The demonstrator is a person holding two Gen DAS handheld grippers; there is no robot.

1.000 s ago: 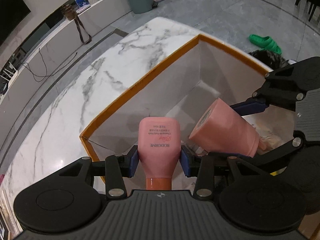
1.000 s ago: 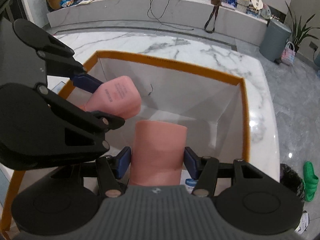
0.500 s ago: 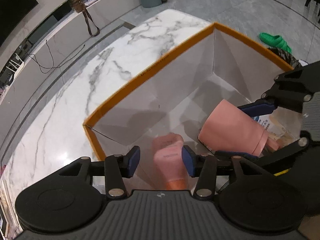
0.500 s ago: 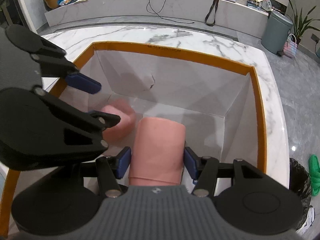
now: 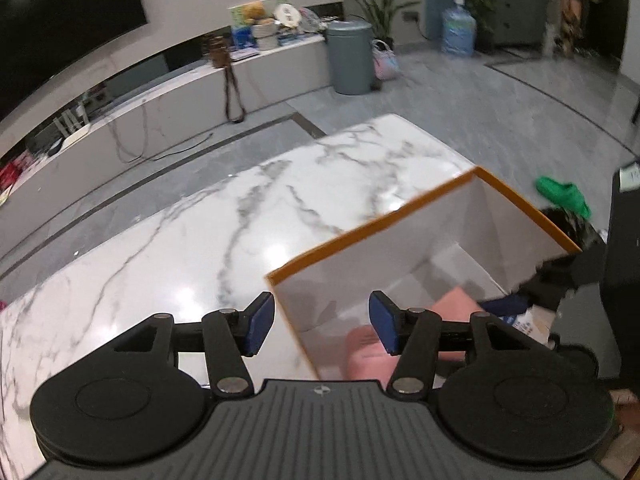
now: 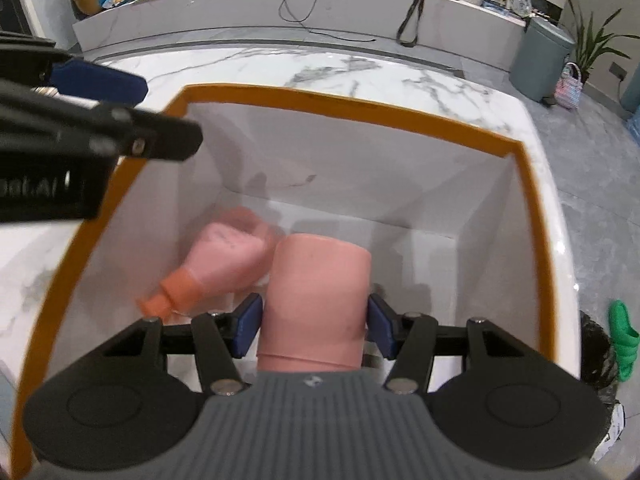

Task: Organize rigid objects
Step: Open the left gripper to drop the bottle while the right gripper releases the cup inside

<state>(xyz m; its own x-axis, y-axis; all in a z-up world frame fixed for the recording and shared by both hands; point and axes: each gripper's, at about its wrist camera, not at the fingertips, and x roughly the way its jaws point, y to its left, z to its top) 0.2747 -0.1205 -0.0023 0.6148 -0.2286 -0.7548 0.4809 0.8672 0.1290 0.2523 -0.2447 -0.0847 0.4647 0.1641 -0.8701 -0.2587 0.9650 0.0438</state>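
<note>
My left gripper (image 5: pixel 322 322) has released its pink bottle (image 6: pixel 224 258), jaws opening and empty; it now lies in the box (image 6: pixel 360 108) below. My right gripper (image 6: pixel 314 326) clamps the second pink bottle (image 6: pixel 316 300) above the box floor.

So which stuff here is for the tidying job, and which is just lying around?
For the job:
- pink bottle gripped in the right claw
- second pink bottle lying in the box
- orange-rimmed box
- left claw, jaws opening, nothing between them

Just lying around:
- grey bin
- green slipper
- water jug
</note>
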